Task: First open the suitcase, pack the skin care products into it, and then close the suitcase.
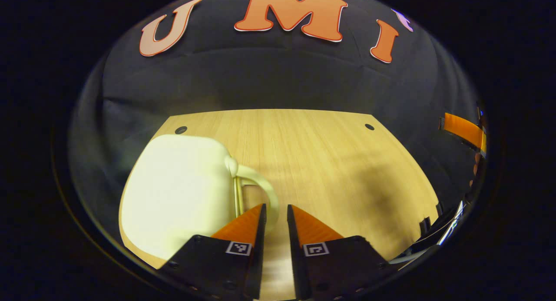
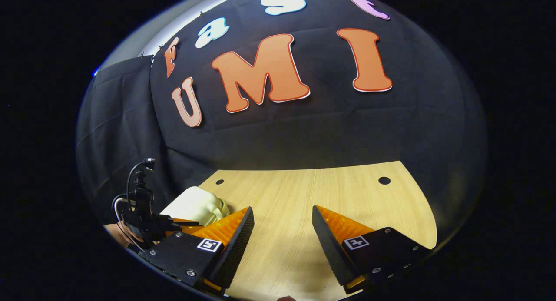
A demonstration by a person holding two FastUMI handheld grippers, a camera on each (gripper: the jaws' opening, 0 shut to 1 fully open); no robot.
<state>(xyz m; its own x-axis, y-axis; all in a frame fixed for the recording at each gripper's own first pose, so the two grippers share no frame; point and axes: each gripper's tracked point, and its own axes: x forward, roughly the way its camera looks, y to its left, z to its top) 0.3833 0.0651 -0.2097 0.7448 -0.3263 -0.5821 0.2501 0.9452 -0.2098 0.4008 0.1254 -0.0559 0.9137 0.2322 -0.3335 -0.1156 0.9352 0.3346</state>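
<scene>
Left gripper: your fingers are nearly together with a narrow gap, nothing between them; they sit just beside the handle of the suitcase.
Right gripper: your fingers stand wide apart and empty, over bare desk toward its right side.
Suitcase: a small cream case lying flat at the desk's left edge, lid down, handle pointing toward the middle. In the right gripper view it shows at, with your left gripper close to it.
Skin care products: you have none on the desk surface these views cover, and none in either claw.
Done: nothing yet, by the look of it; the case appears closed.
Left: opening, packing and closing all remain.
Next, as a judgement: you likely need the lid's seam or the handle first, and the left gripper is best placed.
</scene>
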